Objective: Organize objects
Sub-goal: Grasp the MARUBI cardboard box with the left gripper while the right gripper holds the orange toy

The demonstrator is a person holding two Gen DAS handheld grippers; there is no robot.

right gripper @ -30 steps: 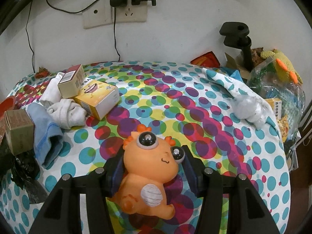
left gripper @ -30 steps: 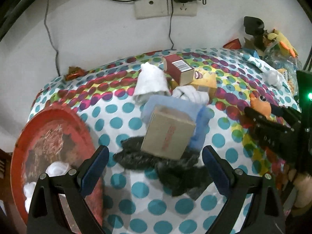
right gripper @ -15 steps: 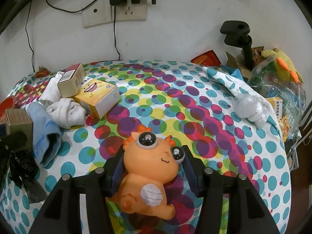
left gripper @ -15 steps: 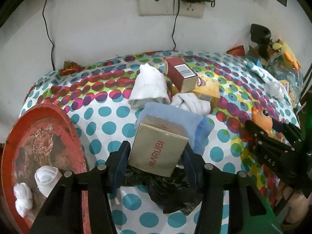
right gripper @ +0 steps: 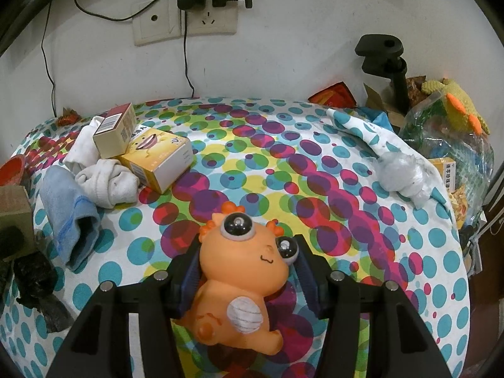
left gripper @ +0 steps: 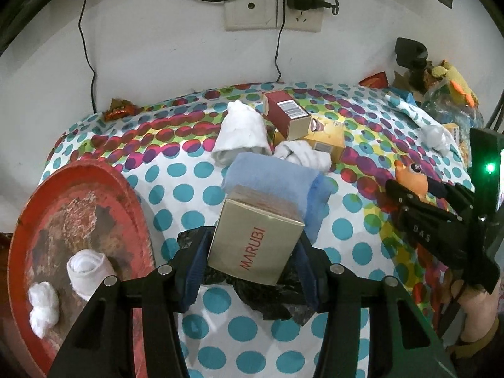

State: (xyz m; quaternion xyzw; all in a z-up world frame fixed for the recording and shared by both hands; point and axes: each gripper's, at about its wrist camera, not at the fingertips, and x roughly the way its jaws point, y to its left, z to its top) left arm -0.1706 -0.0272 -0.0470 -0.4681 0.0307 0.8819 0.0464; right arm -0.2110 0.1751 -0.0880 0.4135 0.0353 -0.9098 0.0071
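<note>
My left gripper [left gripper: 252, 252] is shut on a tan box marked MARUBI [left gripper: 255, 242], held over a black plastic bag [left gripper: 271, 296] and in front of a folded blue cloth [left gripper: 274, 179]. My right gripper [right gripper: 249, 264] is shut on an orange rubber dragon toy [right gripper: 242, 271] just above the dotted tablecloth. That toy [left gripper: 409, 176] and the right gripper [left gripper: 419, 201] also show at the right of the left wrist view. The MARUBI box shows at the left edge of the right wrist view [right gripper: 14, 211].
A red round tray [left gripper: 78, 208] at the left holds a rolled white sock [left gripper: 88, 271] and cotton wads. A red-and-tan box [left gripper: 286, 113], a yellow box [left gripper: 324, 138] and white socks [left gripper: 242, 132] lie behind. A clutter of bags [right gripper: 453, 145] is at the right edge.
My left gripper moved forward and closed on the MARUBI box, which now sits a little higher and nearer. The right gripper still holds the orange toy, barely moved.
</note>
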